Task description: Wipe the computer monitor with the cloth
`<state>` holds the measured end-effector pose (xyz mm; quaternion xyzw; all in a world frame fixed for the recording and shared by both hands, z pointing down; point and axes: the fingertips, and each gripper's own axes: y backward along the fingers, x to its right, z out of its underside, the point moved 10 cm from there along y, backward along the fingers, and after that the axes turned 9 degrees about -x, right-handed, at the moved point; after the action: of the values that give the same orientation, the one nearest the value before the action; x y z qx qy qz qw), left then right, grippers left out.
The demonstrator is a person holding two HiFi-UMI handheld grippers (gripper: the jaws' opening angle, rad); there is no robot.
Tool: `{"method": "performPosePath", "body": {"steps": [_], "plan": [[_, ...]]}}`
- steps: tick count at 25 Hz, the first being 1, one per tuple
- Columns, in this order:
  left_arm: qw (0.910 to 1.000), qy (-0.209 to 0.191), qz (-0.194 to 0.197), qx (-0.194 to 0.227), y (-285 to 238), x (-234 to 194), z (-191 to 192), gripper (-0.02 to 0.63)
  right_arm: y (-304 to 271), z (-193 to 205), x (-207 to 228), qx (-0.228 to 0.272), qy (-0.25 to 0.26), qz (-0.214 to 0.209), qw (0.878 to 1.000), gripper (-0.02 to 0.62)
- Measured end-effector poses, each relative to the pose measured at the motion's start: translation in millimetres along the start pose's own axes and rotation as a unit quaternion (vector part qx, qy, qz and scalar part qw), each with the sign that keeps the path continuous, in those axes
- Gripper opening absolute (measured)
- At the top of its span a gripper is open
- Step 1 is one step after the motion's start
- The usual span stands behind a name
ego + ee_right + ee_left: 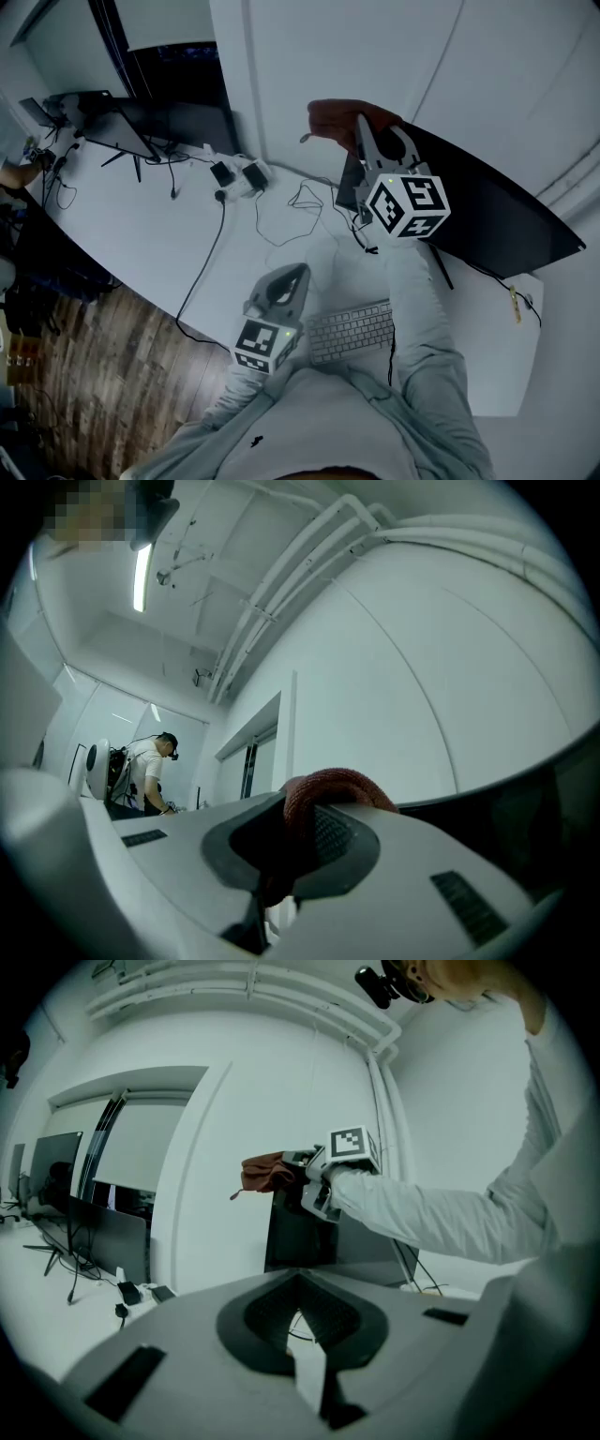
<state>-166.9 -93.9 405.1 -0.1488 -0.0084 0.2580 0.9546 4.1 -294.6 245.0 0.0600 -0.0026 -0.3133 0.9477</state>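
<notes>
At the right end of the desk [141, 234], the monitor [487, 211] stands with its long axis running from far-left to near-right. The right hand-held gripper [382, 141] is clamped on the reddish-brown cloth [337, 120], raised at the monitor's far-left top corner; whether the cloth touches the panel I cannot tell. From there the dark panel lies to the right and below, so the wipe would likely sweep rightward along that axis. The left hand-held gripper [287, 281], jaws together and empty, hangs low by the keyboard [352, 330], well apart from the monitor. No brand or legible writing shows, only the cubes' square markers.
</notes>
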Motion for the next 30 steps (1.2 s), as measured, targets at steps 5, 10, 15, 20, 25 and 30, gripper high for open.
{"method": "performPosePath", "body": {"steps": [5, 10, 15, 20, 25, 30], "plan": [[1.0000, 0.002, 0.001, -0.002, -4.9, -9.7, -0.1, 0.020, -2.8, 2.7, 1.4, 0.005, 0.008, 0.010, 1.000, 0.037], [0.9999, 0.010, -0.002, 0.001, -9.1, -13.5, 3.7, 0.020, -3.6, 13.9, 3.6, -0.005, 0.008, 0.012, 1.000, 0.037], [0.9999, 0.016, -0.001, -0.003, -12.4, -15.0, 9.6, 0.020, -2.7, 30.0, 2.2, -0.022, 0.002, 0.011, 1.000, 0.037], [0.9997, 0.023, -0.002, -0.009, -14.8, -19.5, 13.3, 0.020, -3.0, 51.3, 3.0, -0.046, 0.001, 0.012, 0.999, 0.037], [0.9995, 0.025, -0.004, -0.020, -18.6, -23.1, 17.1, 0.020, -4.3, 78.9, 2.7, -0.070, -0.006, 0.014, 0.997, 0.037], [0.9991, 0.030, -0.003, -0.032, -22.4, -25.7, 23.3, 0.020, -0.2, 109.6, 1.5, -0.095, -0.023, 0.017, 0.995, 0.037]]}}
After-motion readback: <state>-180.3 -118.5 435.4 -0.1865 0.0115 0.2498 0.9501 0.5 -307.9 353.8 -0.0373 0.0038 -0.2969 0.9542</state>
